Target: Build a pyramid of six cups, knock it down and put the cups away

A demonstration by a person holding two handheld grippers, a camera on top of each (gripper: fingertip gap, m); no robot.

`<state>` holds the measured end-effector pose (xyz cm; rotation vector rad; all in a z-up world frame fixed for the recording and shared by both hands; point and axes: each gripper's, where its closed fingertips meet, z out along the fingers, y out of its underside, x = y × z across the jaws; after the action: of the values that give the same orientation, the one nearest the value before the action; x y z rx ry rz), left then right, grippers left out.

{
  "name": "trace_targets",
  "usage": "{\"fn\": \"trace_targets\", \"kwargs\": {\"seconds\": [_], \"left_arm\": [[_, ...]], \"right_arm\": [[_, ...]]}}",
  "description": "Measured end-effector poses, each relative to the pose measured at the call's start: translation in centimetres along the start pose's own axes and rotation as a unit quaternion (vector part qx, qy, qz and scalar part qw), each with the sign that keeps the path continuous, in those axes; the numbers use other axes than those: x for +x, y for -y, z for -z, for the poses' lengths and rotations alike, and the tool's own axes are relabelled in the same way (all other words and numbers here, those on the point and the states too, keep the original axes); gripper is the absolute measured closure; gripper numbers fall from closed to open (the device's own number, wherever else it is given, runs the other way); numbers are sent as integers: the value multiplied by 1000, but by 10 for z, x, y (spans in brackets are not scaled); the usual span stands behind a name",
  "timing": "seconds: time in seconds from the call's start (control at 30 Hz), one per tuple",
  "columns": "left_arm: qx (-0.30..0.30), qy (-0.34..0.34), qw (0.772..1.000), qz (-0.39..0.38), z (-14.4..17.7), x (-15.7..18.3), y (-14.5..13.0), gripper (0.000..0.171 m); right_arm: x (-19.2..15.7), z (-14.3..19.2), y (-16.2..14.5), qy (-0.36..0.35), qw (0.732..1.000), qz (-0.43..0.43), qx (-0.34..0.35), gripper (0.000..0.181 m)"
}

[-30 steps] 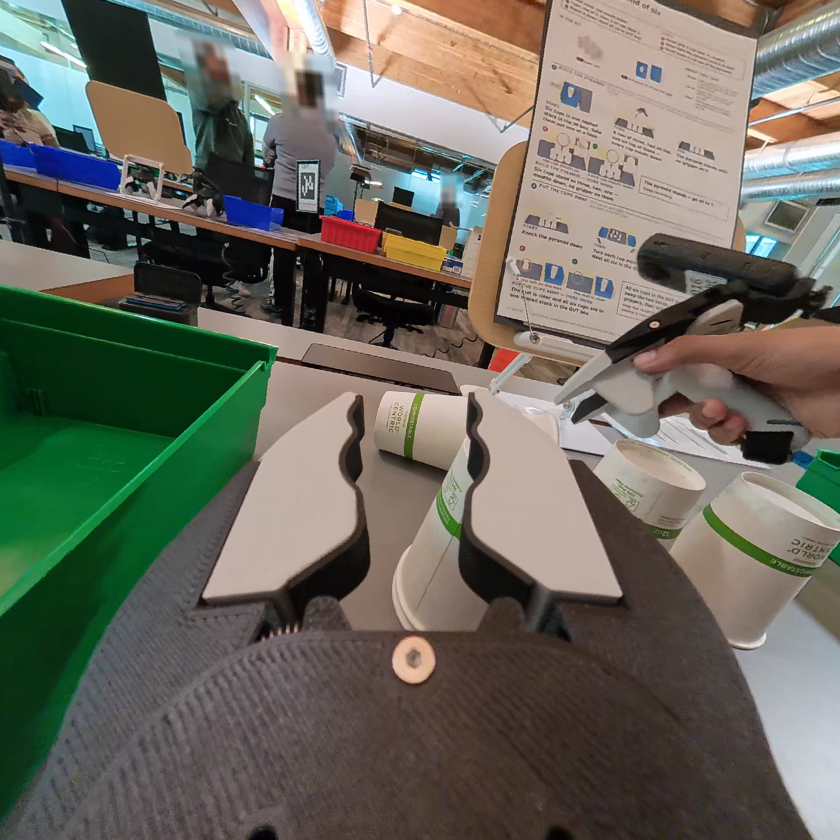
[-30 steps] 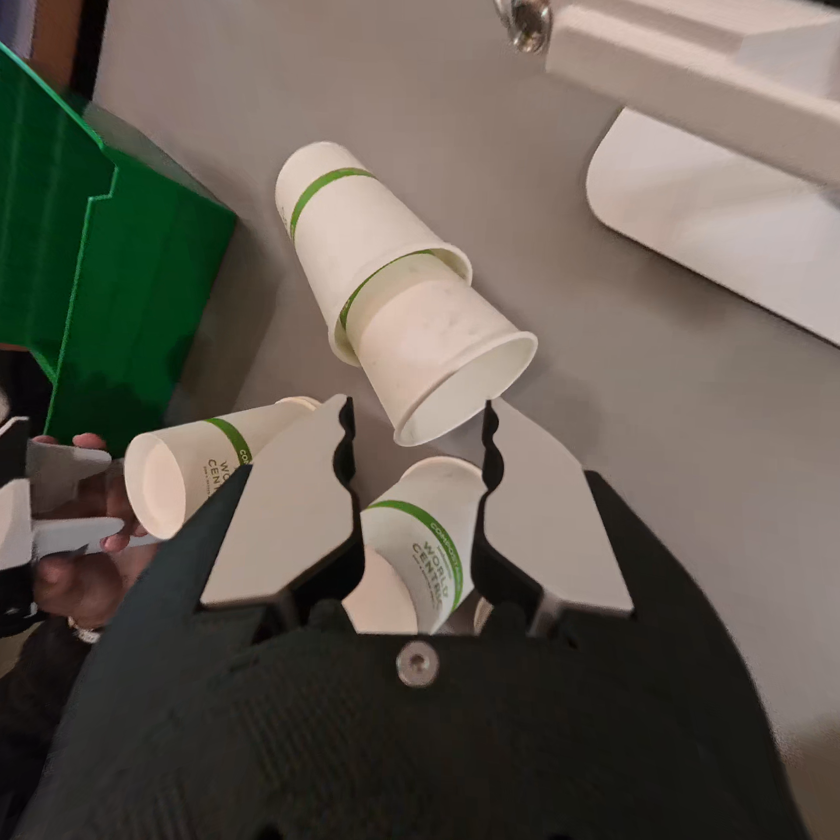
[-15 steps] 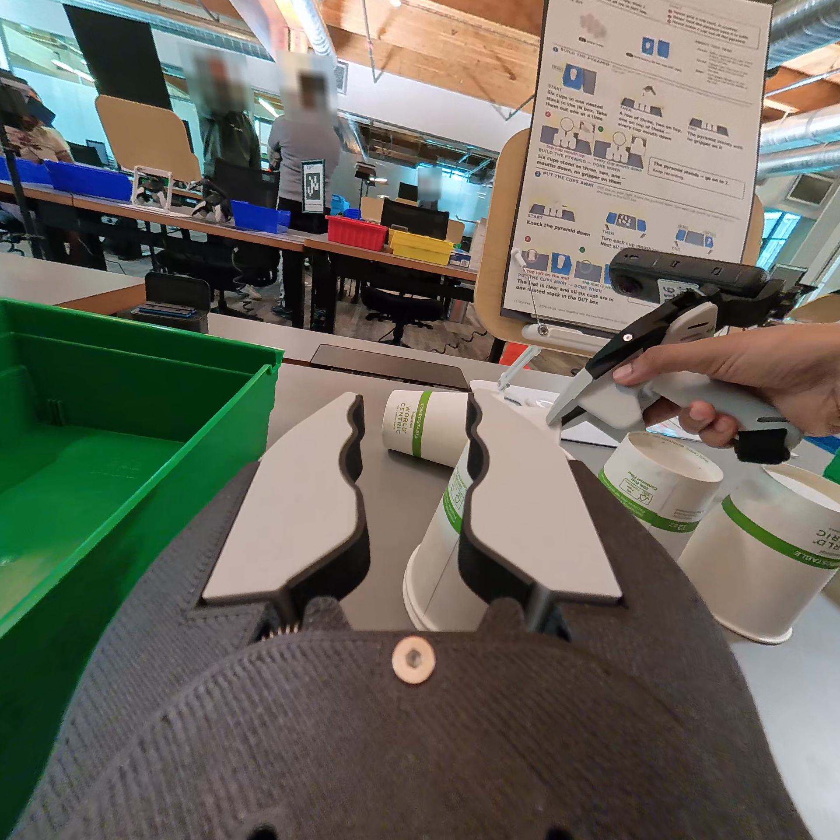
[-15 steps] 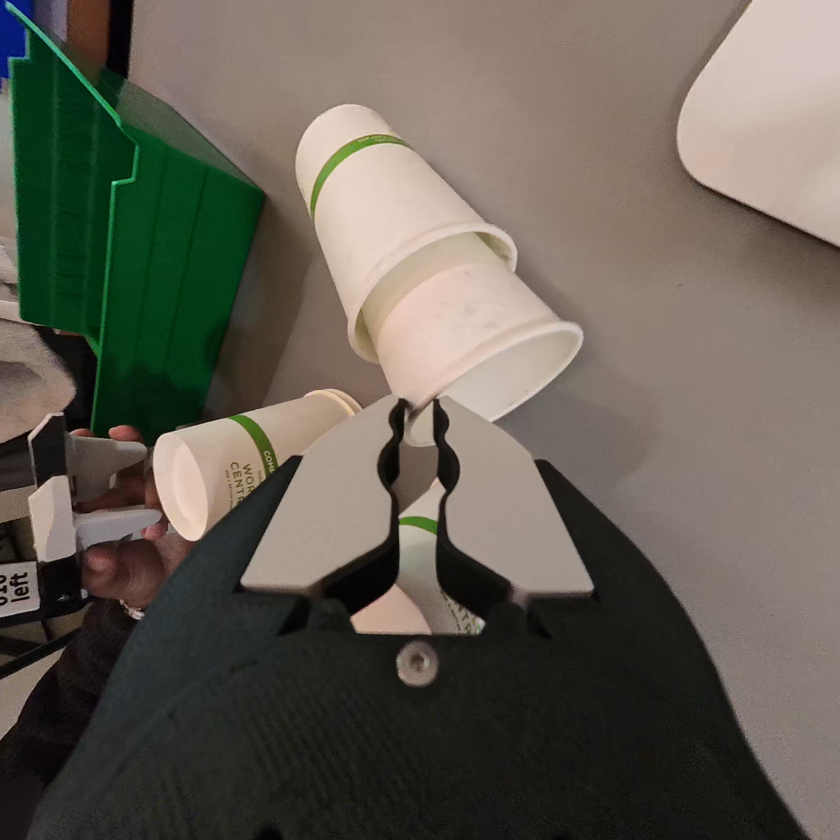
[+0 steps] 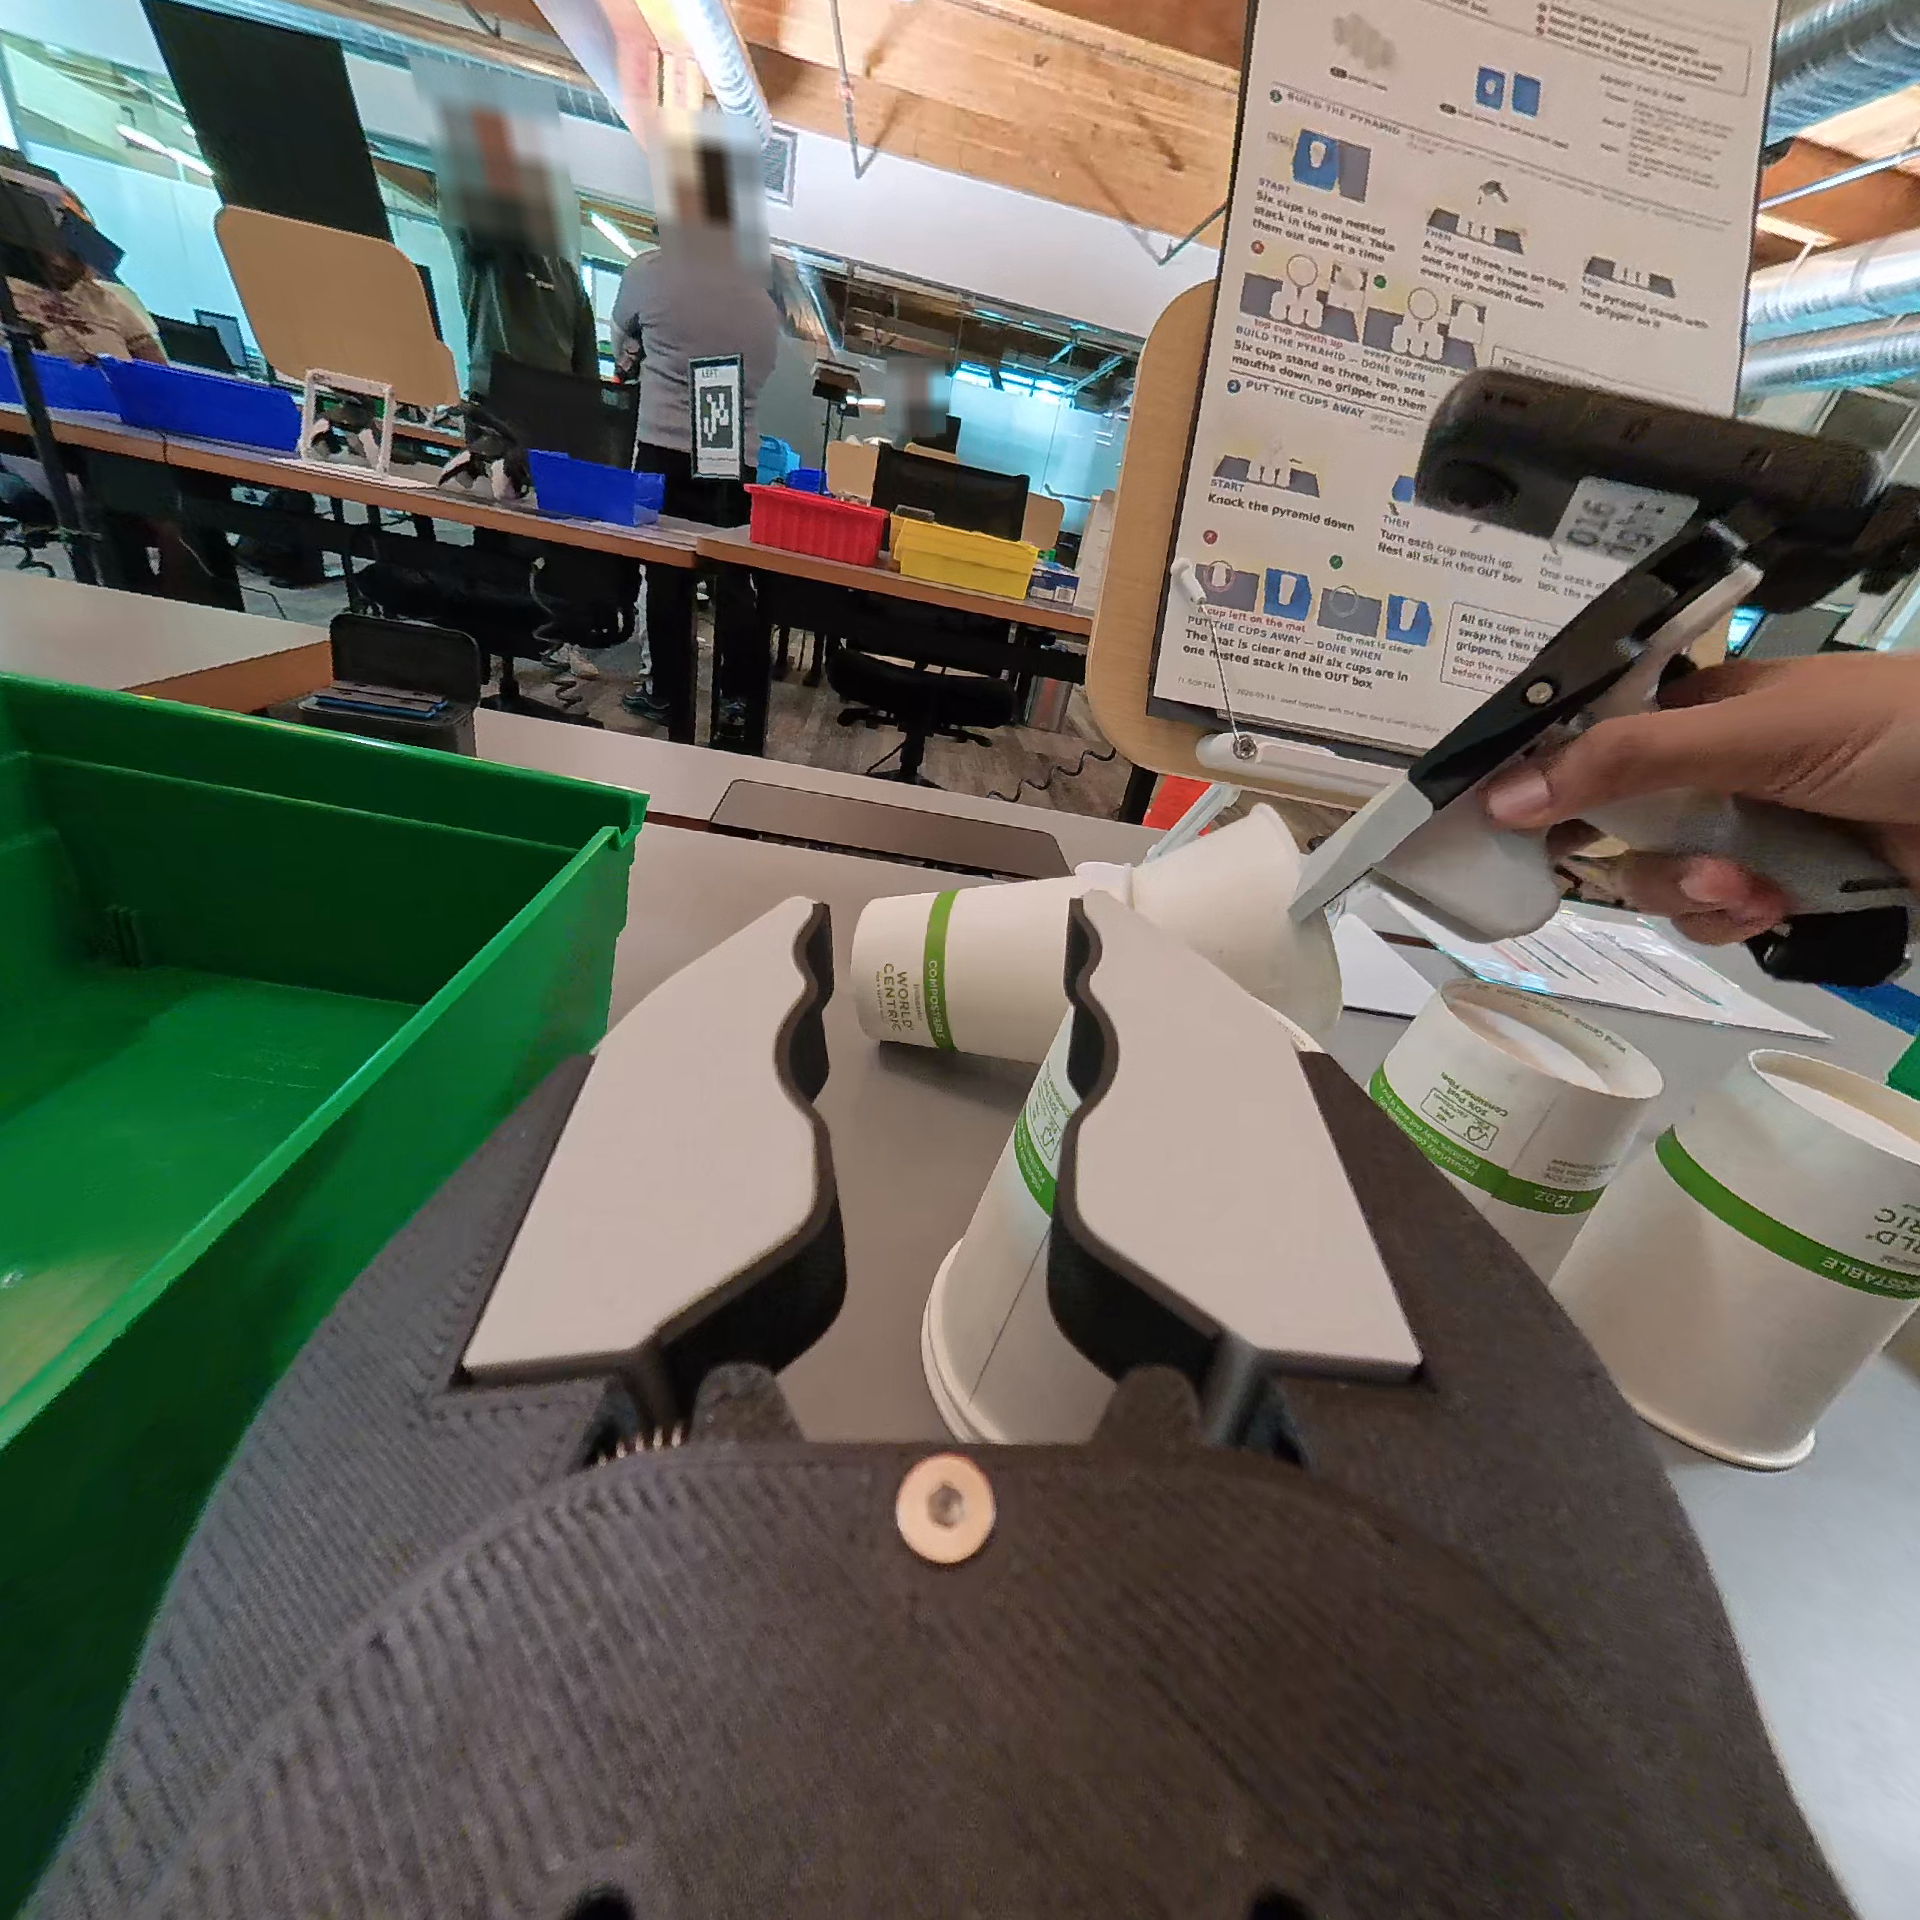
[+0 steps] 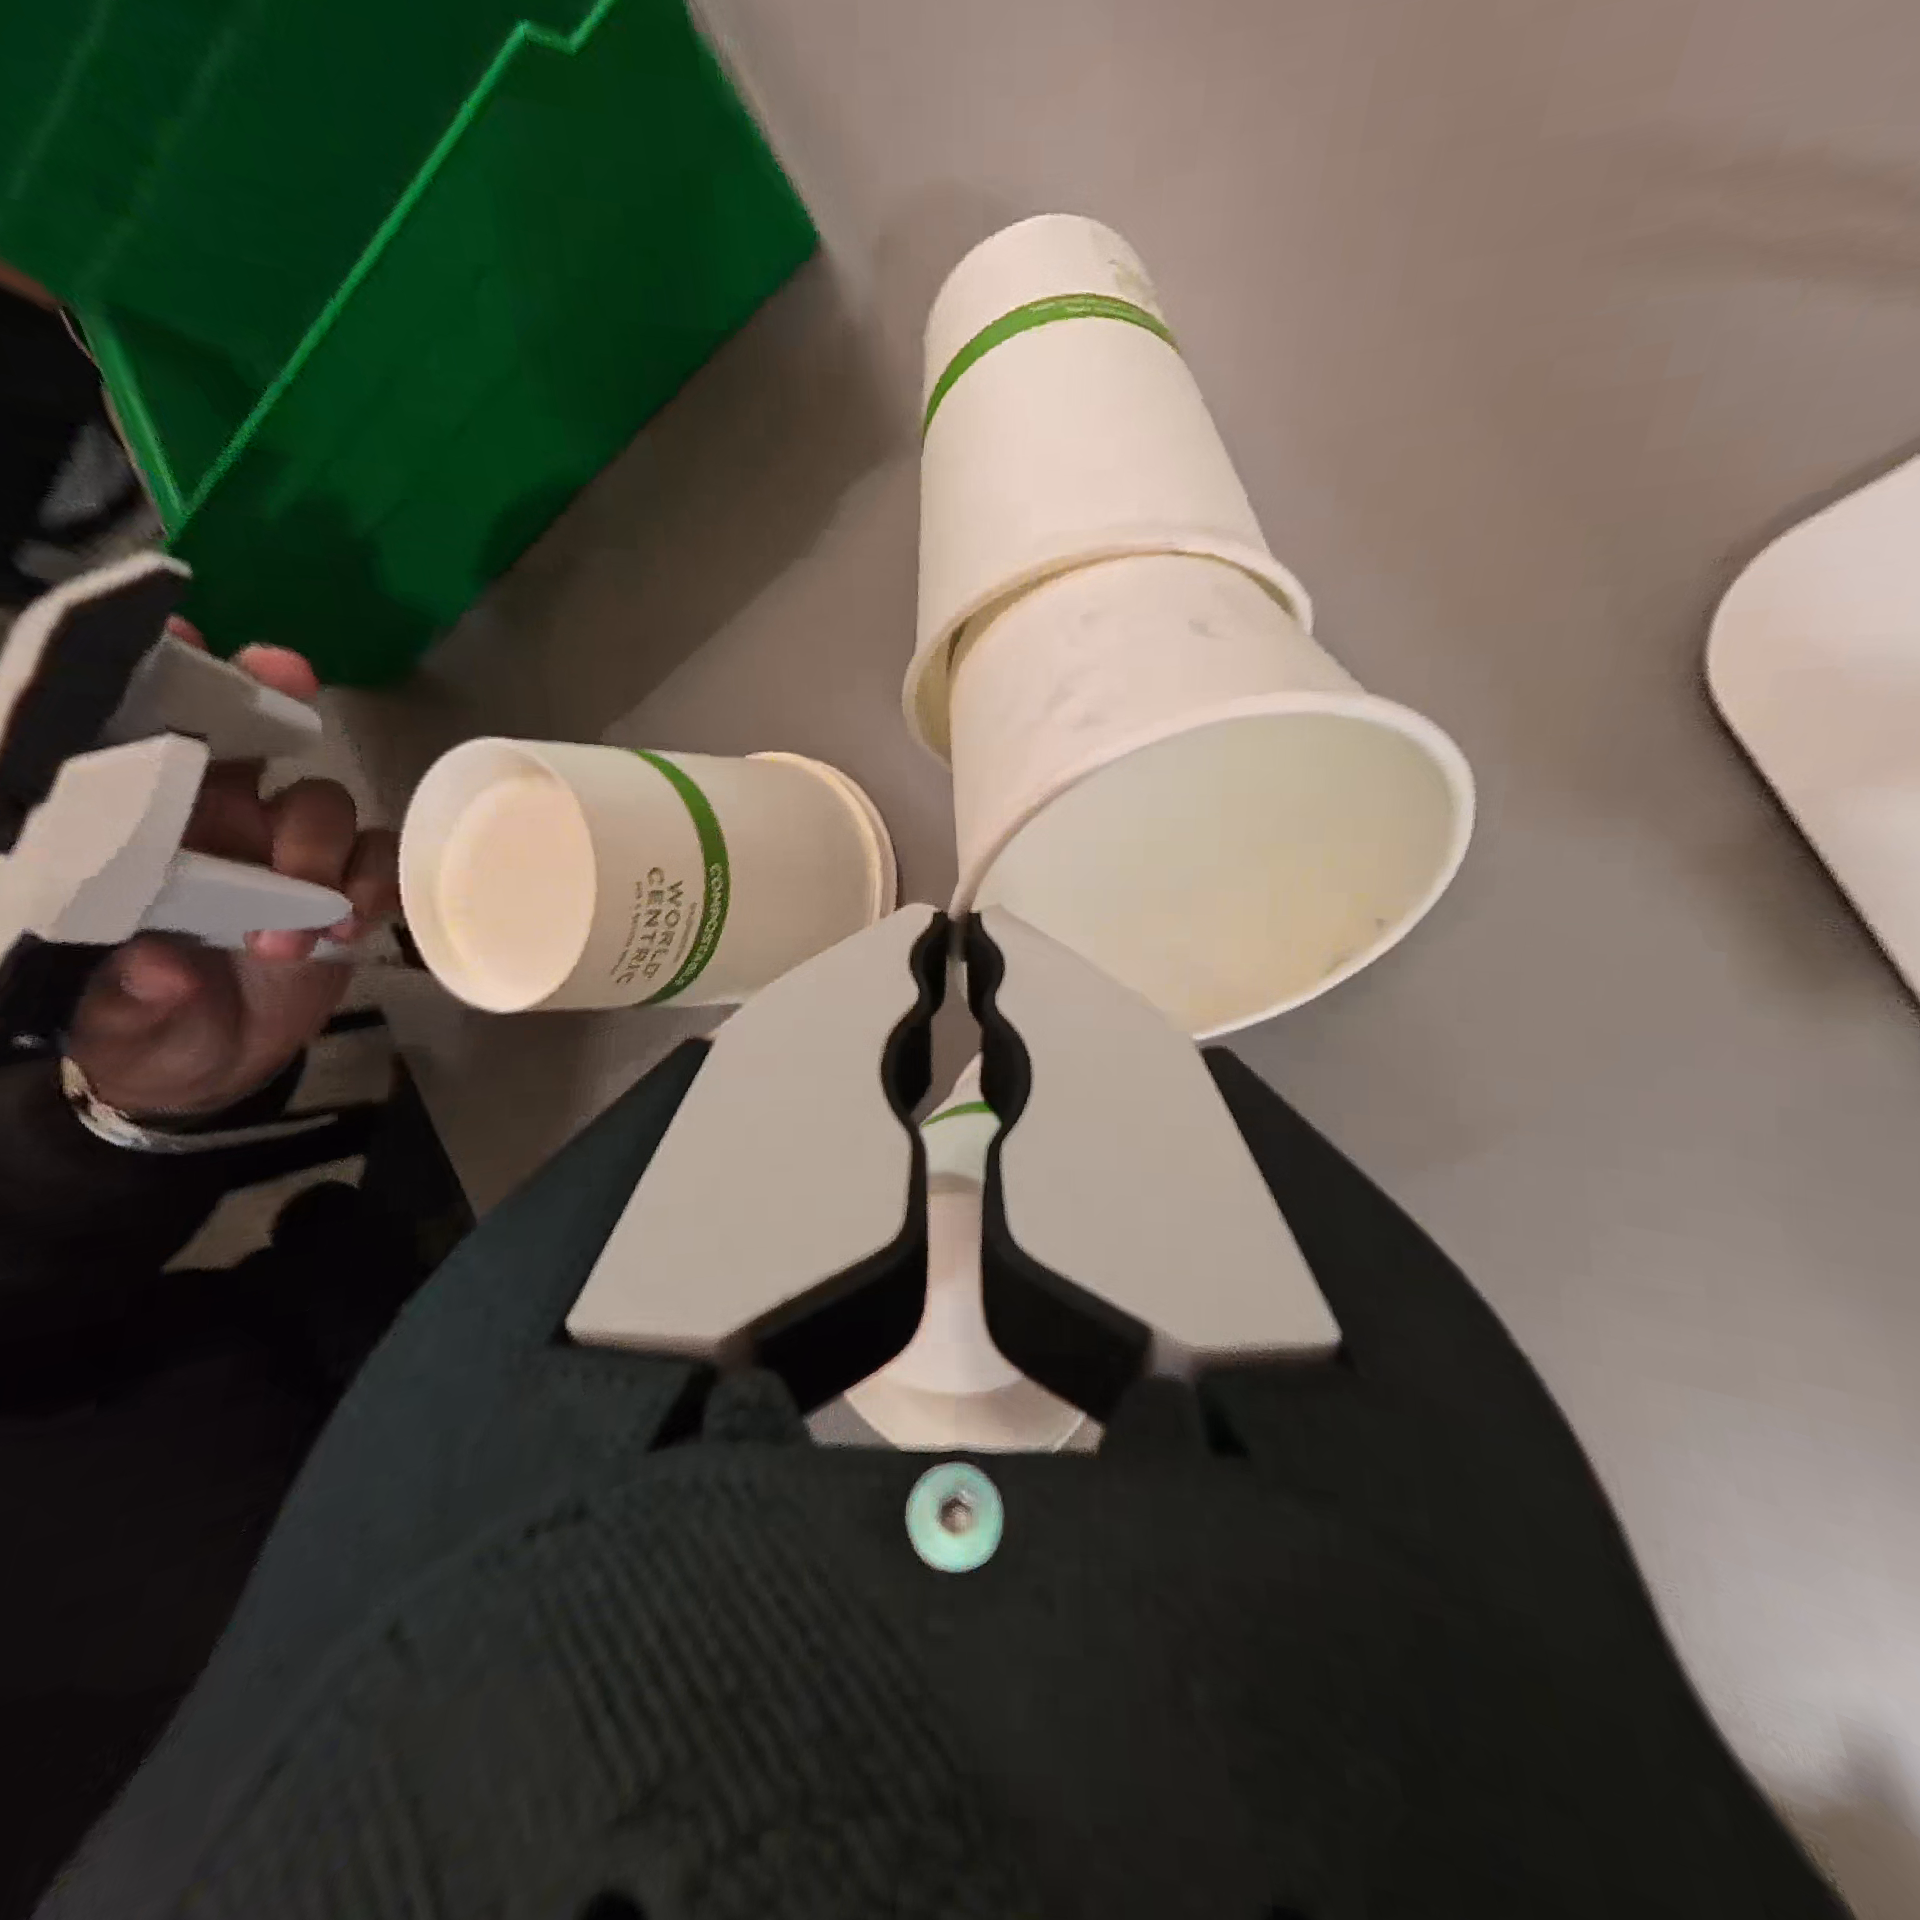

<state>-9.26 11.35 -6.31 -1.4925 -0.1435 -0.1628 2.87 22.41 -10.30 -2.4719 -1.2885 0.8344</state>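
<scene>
Several white paper cups with green bands lie or stand on the grey table. My right gripper is shut on the rim of an inner cup that is nested in an outer cup; both lie tilted. It also shows in the left wrist view, pinching that cup. My left gripper is open and low over the table. A cup on its side lies against its right finger. The same cup shows beside the left gripper.
A green bin stands left of the cups, also in the right wrist view. Two cups stand mouth down on the right. An instruction sheet stands behind on a white base. People and tables are far off.
My right gripper closed on the inner cup's rim and raised it, swinging the nested pair round. The left gripper has stayed open and hardly moved.
</scene>
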Motion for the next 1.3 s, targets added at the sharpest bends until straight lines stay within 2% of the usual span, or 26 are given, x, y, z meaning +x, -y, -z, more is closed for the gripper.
{"fn": "trace_targets", "kwargs": {"seconds": [0.23, 0.47, 0.6, 0.77, 0.97, 1.13, 1.2, 1.3], "left_arm": [[2, 3, 1000, 0, 1, -2, 1, 128], [1, 2, 1000, 2, 0, -1, 0, 128], [0, 1, 1000, 0, 0, -1, 0, 128], [0, 1, 1000, -2, 0, -1, 0, 128], [-1, 0, 1000, -4, 0, 0, -1, 128], [-1, 1, 1000, -7, 0, 1, -1, 128], [-1, 1, 1000, -10, 0, 1, -1, 128], [-3, 2, 1000, -15, 0, 2, -2, 128]], "right_arm": [[-20, 2, -8, -47, 994, 67, -76, 178], [-19, 11, -18, -88, 987, 81, -109, 178], [-17, 24, -12, -97, 988, 86, -83, 178], [-18, 48, 1, -97, 991, 88, -18, 178], [-36, 109, -2, -95, 988, 108, 55, 178], [-77, 167, -34, -121, 970, 166, 131, 178], [-90, 182, -60, -145, 963, 176, 147, 178], [-84, 202, -114, -232, 950, 152, 140, 178]]}}
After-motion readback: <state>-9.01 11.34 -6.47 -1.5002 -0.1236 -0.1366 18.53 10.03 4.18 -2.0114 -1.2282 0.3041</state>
